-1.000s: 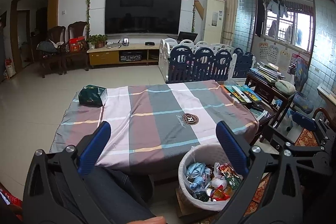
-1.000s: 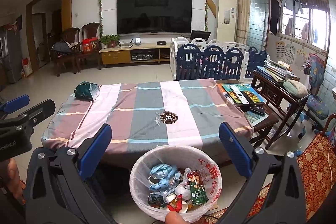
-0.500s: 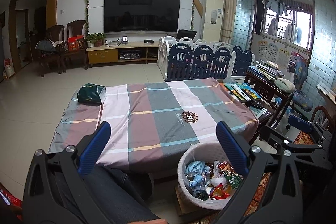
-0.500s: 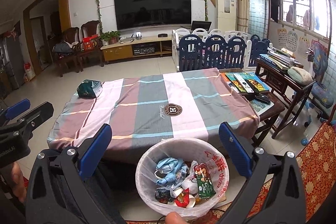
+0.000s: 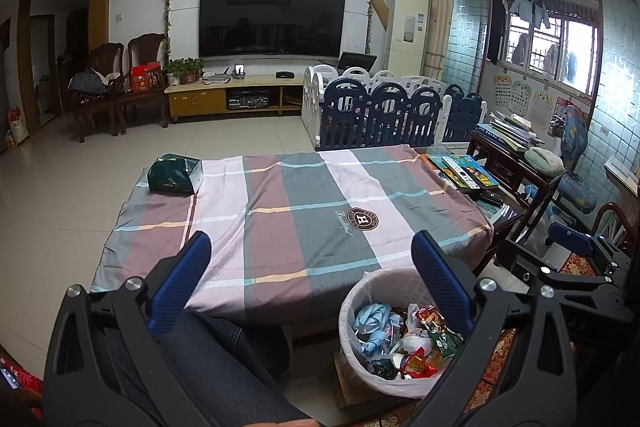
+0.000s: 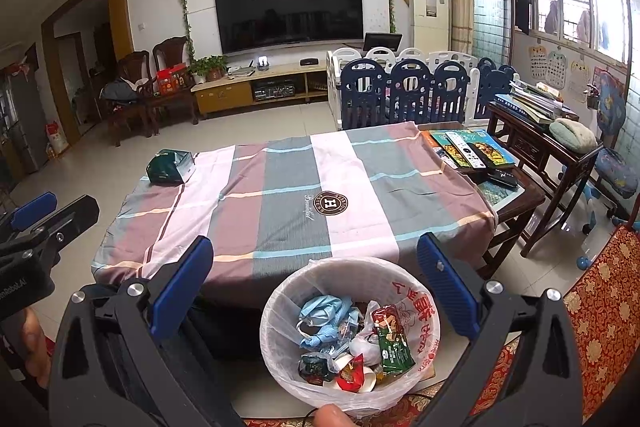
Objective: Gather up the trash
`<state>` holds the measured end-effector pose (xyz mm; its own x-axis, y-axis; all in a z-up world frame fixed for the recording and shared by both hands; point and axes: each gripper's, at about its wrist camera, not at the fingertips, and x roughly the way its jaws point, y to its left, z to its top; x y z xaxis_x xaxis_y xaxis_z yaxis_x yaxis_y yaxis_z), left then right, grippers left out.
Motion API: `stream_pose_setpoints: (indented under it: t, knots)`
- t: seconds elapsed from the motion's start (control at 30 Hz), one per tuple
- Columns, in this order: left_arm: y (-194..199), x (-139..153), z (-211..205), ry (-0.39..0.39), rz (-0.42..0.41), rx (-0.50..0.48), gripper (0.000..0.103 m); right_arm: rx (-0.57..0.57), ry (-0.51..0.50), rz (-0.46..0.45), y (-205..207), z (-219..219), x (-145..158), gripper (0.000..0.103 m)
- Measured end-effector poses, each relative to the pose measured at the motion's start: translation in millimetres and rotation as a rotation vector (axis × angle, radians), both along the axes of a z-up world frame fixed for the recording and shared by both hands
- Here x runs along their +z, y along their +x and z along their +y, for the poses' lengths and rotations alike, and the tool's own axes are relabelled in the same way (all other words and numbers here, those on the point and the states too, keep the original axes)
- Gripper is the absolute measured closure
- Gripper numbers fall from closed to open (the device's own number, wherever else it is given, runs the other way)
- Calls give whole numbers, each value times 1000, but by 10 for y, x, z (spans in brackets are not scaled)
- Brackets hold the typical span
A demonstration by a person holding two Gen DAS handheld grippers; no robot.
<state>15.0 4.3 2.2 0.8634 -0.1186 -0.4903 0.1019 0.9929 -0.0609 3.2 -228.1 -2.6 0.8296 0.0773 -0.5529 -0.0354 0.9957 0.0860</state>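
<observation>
Both grippers, left gripper [image 5: 308, 275] and right gripper [image 6: 316, 279], spread wide, empty, drawn back slightly from bin [image 6: 280, 307]. Trash [image 6: 352, 343] sits inside bin below table [image 6: 280, 195]; only green pack [image 6: 170, 167] remains. Collection looks finished.
</observation>
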Motion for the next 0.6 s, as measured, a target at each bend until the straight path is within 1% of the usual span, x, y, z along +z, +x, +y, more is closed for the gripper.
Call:
stream_pose_setpoints:
  t: [0.6]
  knots:
    - [30,-41,-27,12,13,16,3,-19,-2,21,12,-13,-43,3]
